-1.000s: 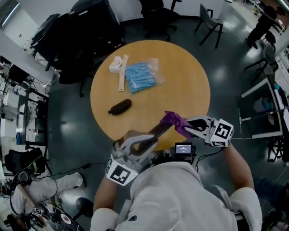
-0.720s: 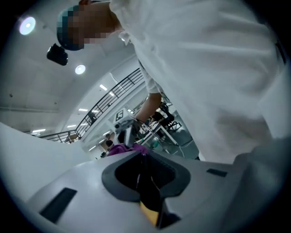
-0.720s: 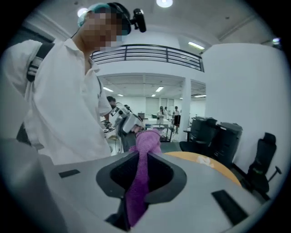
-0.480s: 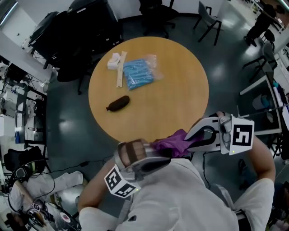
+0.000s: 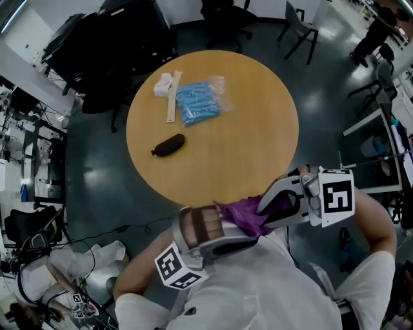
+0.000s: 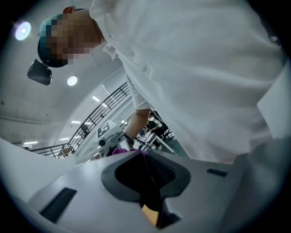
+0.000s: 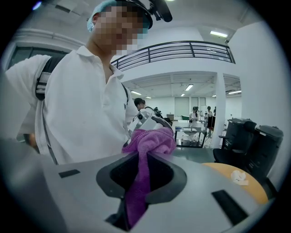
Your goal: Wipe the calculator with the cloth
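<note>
Round wooden table [image 5: 258, 116] below; right tongs [image 7: 141, 178] clamp purple cloth [image 7: 150, 142], left tongs [image 6: 148, 175] pinch dark calculator [image 6: 150, 195] edge-on.

In front of me a round wooden desk [image 5: 258, 129] carries a clear bag of blue pieces [image 5: 199, 103] near its far edge. A pale wooden strip [image 5: 173, 102] lies just beside the bag, with a white lump [image 5: 164, 86] by the strip's far end. A dark oblong thing [image 5: 169, 145] lies apart, nearer me. A black chair [image 5: 222, 19] stands beyond.
</note>
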